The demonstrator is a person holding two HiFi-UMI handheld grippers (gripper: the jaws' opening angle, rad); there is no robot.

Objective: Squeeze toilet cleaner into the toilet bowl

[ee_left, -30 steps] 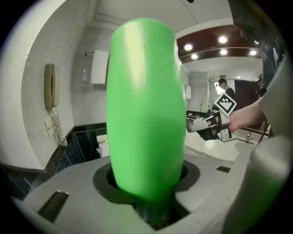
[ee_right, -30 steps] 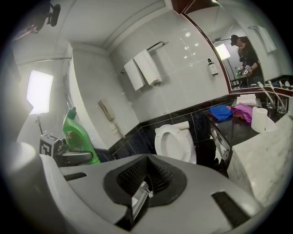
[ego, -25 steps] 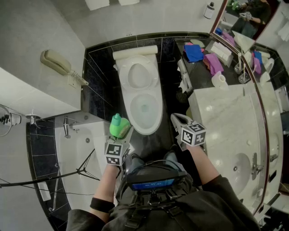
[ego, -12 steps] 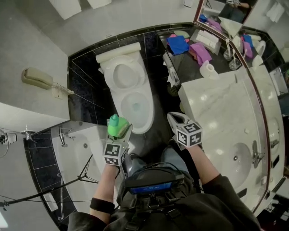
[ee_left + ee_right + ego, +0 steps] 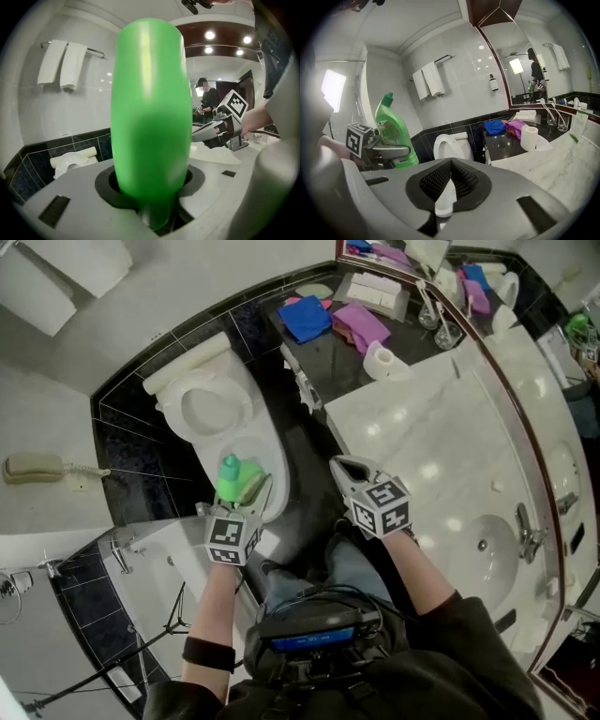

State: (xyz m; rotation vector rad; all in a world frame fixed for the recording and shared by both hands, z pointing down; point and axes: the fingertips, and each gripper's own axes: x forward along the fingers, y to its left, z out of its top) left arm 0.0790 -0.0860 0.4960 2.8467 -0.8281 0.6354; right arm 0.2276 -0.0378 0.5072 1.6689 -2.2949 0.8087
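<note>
The left tool [image 5: 246, 495] is clamped on the green bottle [image 5: 232, 480] and holds it upright at the toilet's [image 5: 277, 468] near rim, probably so nothing leaks before tipping. The right tool [image 5: 342, 468] is closed and empty beside the bench [image 5: 422, 427], likely kept free for the cap.

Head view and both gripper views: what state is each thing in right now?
green plastic toilet cleaner bottle: upright, capped, gripped
left gripper: jaws shut on the bottle
right gripper: jaws shut, empty
white toilet: lid raised, bowl open
white toilet paper roll: standing on end, a sheet loose
beige wall phone: handset on its cradle
</note>
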